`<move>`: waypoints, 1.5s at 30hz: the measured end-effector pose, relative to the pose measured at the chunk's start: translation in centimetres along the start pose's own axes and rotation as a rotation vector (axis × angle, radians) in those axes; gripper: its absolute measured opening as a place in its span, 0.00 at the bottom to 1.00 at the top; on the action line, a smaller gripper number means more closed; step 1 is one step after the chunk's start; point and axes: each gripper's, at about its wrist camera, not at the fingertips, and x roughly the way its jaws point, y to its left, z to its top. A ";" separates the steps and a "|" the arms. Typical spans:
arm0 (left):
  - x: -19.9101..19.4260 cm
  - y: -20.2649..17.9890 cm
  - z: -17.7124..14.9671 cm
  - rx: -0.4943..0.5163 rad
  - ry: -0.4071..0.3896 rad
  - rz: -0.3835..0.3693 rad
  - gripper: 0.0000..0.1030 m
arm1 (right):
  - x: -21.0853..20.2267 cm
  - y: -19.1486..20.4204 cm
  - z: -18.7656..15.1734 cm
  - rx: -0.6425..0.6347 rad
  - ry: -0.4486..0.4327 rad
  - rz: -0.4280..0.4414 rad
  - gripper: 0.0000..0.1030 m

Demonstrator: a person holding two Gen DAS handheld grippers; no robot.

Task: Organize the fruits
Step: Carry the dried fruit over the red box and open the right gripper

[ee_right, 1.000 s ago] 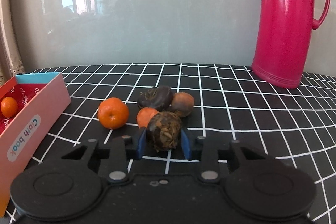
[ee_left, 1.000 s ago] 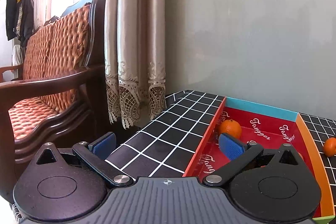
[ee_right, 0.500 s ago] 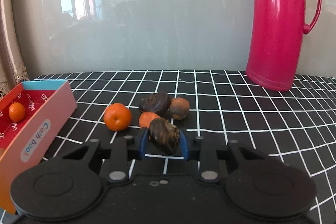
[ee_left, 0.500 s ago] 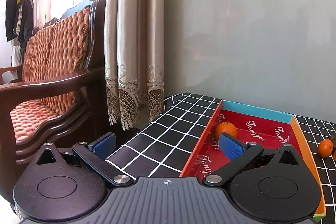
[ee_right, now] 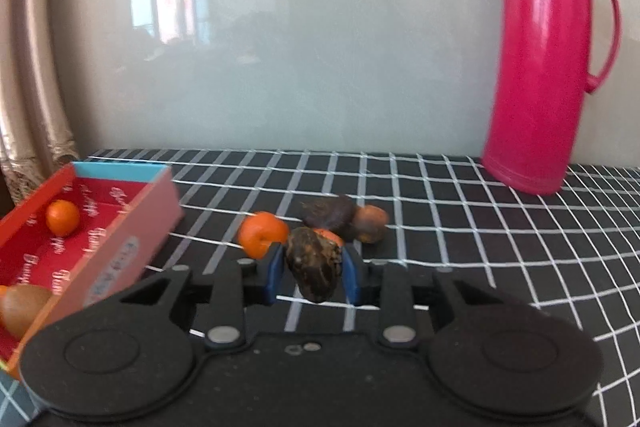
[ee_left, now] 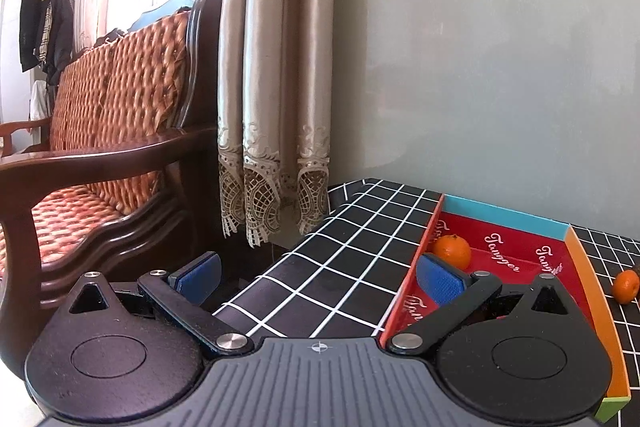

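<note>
Two claws: one per hand, each seen from its own wrist camera.
Right claw (ee_right: 313, 273): blue pads pressed against both sides of a dark brown mottled fruit (ee_right: 314, 267), which was held clear above the surface (ee_right: 500, 239).
Fruit just beyond it: an orange slice of another fruit (ee_right: 329, 234) peeked over the held one; a tangerine (ee_right: 262, 238) lay to its left, a dark fruit (ee_right: 329, 216) and a brownish-orange fruit (ee_right: 370, 223) touching each other behind.
Box (ee_right: 132, 239): red inside, at the surface's left edge, holding a small tangerine (ee_right: 62, 217) toward its far end and a brown fruit (ee_right: 24, 308) at its near end.
Far right corner: a pink thermos (ee_right: 548, 67) stood upright against the wall.
Left claw (ee_left: 318, 277): pads wide apart, gripping nothing; its right pad (ee_left: 440, 281) hung over the box's (ee_left: 504, 217) left wall.
Left view, box: the small tangerine (ee_left: 453, 251) sat by that wall.
Left view, outside the box: another tangerine (ee_left: 626, 287) lay on the surface (ee_left: 340, 259) to the right.
Beyond the surface's left edge: a lace-hemmed curtain (ee_left: 276, 107) and a wooden sofa (ee_left: 100, 155).
</note>
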 end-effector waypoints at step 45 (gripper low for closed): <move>-0.8 4.6 0.8 0.012 -0.014 0.017 1.00 | -2.3 9.1 1.0 -0.021 -0.138 0.117 0.56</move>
